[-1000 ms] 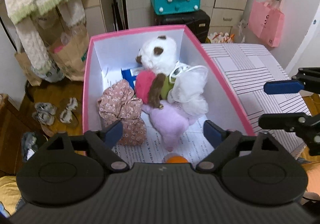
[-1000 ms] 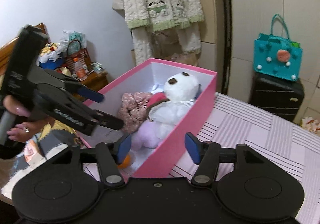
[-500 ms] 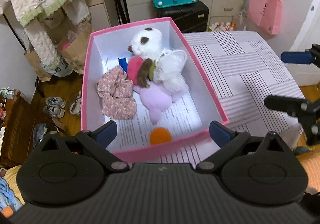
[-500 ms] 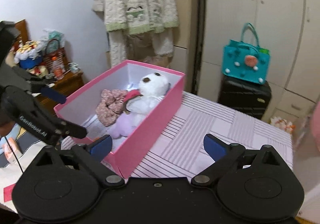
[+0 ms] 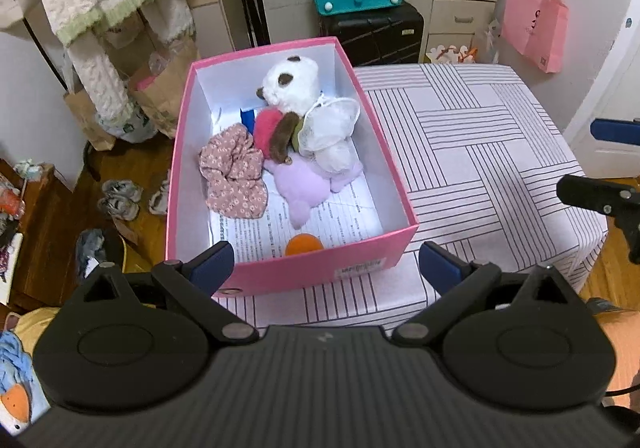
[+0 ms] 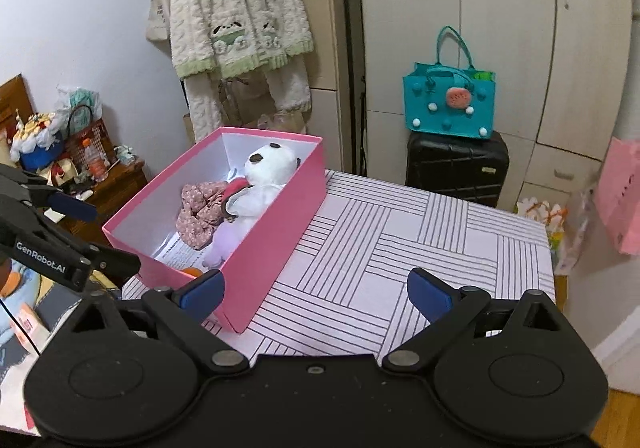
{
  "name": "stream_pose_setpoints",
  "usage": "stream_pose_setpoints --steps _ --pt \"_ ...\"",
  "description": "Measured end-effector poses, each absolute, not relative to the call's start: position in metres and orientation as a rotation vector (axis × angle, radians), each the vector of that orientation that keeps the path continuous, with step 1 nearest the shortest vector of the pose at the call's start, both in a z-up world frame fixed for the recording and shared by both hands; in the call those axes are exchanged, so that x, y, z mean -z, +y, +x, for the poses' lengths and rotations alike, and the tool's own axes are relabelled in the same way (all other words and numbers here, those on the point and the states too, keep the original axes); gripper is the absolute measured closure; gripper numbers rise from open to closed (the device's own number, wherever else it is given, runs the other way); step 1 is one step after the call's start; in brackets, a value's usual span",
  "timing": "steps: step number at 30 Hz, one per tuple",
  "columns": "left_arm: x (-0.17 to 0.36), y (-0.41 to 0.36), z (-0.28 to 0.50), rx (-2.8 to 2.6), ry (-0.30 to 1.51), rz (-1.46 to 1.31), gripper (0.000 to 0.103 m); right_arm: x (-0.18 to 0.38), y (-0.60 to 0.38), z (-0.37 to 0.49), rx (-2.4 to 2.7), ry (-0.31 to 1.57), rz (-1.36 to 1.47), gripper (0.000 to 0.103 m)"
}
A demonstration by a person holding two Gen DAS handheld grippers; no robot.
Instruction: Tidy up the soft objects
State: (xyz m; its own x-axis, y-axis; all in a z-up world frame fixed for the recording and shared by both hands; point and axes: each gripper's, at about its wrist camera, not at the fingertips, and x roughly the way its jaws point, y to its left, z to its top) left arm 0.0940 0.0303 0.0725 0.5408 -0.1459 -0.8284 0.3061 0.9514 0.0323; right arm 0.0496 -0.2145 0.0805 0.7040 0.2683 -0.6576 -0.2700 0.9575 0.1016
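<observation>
The pink box (image 5: 256, 280) is sitting at the left edge of the striped table (image 5: 480, 151), its near left corner jutting past the tablecloth's edge over the floor. Inside, the soft things are crowding the far half: a white bear (image 5: 294, 81) against the back wall, a floral scrunchie (image 5: 234, 171) along the left wall, a purple plush (image 5: 300, 183) in the middle. An orange ball (image 5: 304, 244) is lying near the front wall on bare printed paper. The left gripper (image 5: 326, 264) is hovering before the box's front wall, jaws spread wide with nothing between them. The right gripper (image 6: 314, 290) is standing released too, empty, its left finger in front of the box's near corner, its right over bare cloth. To the right of the box the tabletop is lying open up to its far and right edges.
</observation>
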Motion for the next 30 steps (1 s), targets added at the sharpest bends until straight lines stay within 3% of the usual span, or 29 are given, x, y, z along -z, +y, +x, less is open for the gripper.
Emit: stream_pose_setpoints --steps 30 --pt "-0.065 0.015 0.056 0.179 0.865 0.105 0.003 -0.079 -0.224 -0.002 -0.172 0.658 -0.021 0.003"
